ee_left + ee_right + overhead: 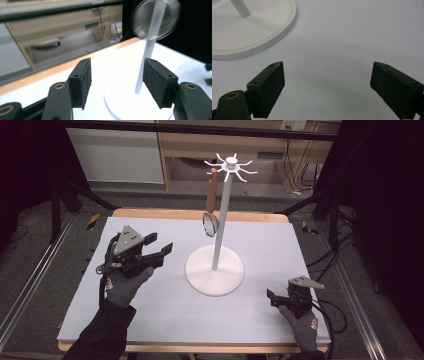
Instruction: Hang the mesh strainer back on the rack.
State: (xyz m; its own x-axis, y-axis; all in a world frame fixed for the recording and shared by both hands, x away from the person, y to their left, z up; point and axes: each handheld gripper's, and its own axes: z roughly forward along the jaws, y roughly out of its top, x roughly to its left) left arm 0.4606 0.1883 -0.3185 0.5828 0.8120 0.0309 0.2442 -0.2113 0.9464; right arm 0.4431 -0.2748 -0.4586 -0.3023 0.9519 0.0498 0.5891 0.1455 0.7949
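1. A white stand (215, 270) with a round base and a tall pole sits near the middle of the pale surface (165, 320); its top carries a ring of curled hooks (231, 167).
2. A small strainer (211, 202), with a brown wooden handle and a round metal mesh head, hangs from one hook on the left side of the ring. It hangs free of the surface, close beside the pole.
3. Its long axis runs nearly vertical: the handle end points up to the hook and the mesh head points down, the round face turned partly toward the camera. In the left gripper view the mesh head (155, 18) is blurred, in front of the pole.
4. The left hand-held gripper (161, 251) is held left of the stand, apart from the strainer, jaws spread wide with nothing between the pads.
5. The right hand-held gripper (272, 297) rests low at the front right of the surface, beside the stand's base, jaws also wide apart and empty.
6. Judging by this, the hanging looks done: the strainer is on its hook and no gripper touches it. What seems left is only drawing the left hand clear.
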